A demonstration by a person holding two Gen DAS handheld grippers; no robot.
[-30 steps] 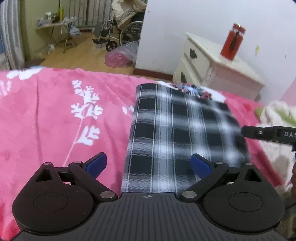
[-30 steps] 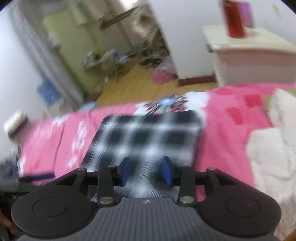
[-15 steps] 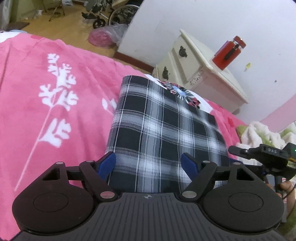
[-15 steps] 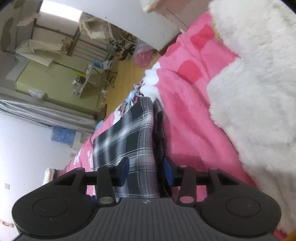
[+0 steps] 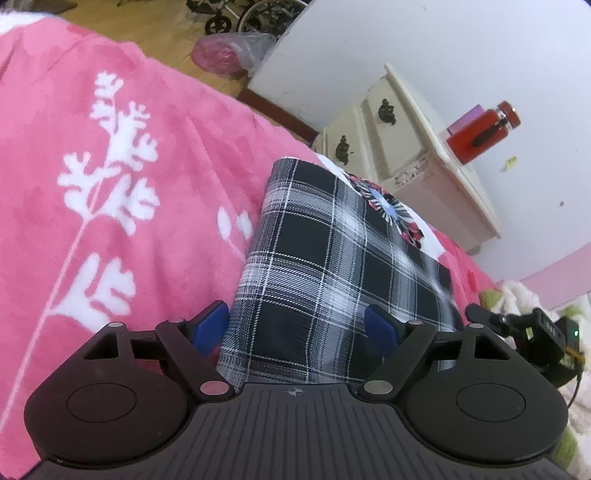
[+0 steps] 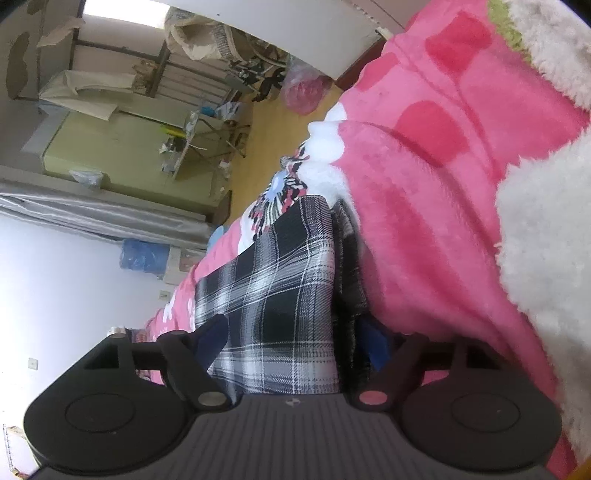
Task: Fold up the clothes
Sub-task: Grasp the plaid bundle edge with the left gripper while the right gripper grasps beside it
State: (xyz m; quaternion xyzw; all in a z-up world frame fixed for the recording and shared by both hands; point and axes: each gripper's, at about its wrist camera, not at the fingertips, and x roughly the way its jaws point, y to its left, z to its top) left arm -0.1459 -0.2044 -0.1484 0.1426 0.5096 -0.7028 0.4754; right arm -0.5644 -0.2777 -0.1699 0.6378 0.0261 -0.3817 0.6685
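Black ribbed gripper bodies, silver pivot screws, blue-padded fingers.

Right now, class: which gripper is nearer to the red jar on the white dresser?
Right, probably. In the left wrist view the right gripper sits at the plaid cloth's dresser-side edge, while the left gripper spans its near edge, farther from the red jar.

A fleecy pink blanket with white plant prints is spread across the left of the left wrist view. A cream wooden nightstand with dark drawer pulls is seen at upper right, topped by a red jar. A pink plastic bag is seen on the wooden floor at top. A fluffy white blanket fills the right edge of the right wrist view.
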